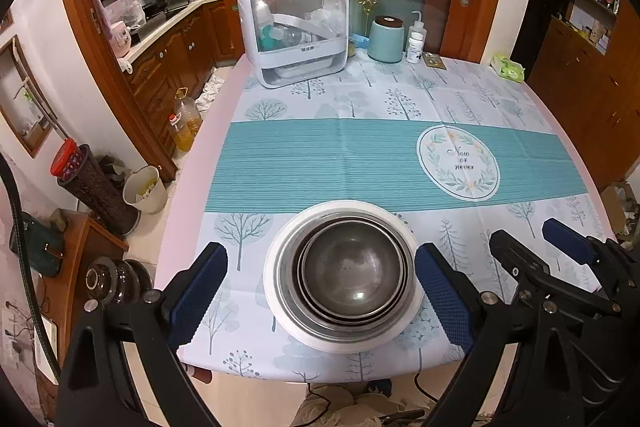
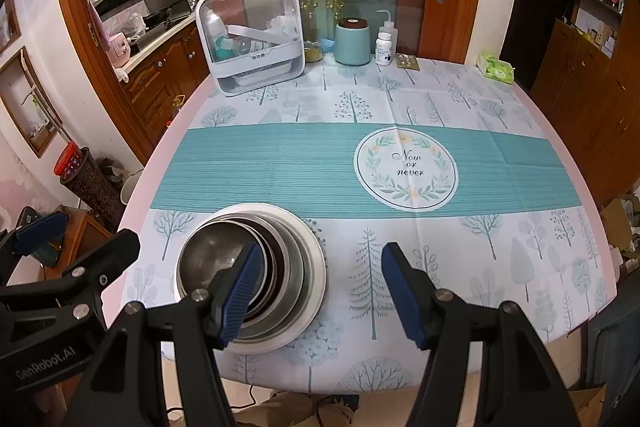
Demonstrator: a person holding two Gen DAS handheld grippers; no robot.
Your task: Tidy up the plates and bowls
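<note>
The right gripper's left blue-padded finger (image 2: 240, 293) hides part of the nested steel bowls (image 2: 224, 259) behind it.

Nested bowls (image 1: 352, 267) on a plate (image 1: 280, 291) near the table's (image 1: 520, 307) front edge, storage box (image 1: 294, 27) far behind.

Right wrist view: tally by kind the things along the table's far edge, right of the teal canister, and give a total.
Bottles: 2, a white pill bottle and a clear squeeze bottle with a bent spout
Foil blister cards: 1
Green soft packets: 1
Total: 4
</note>
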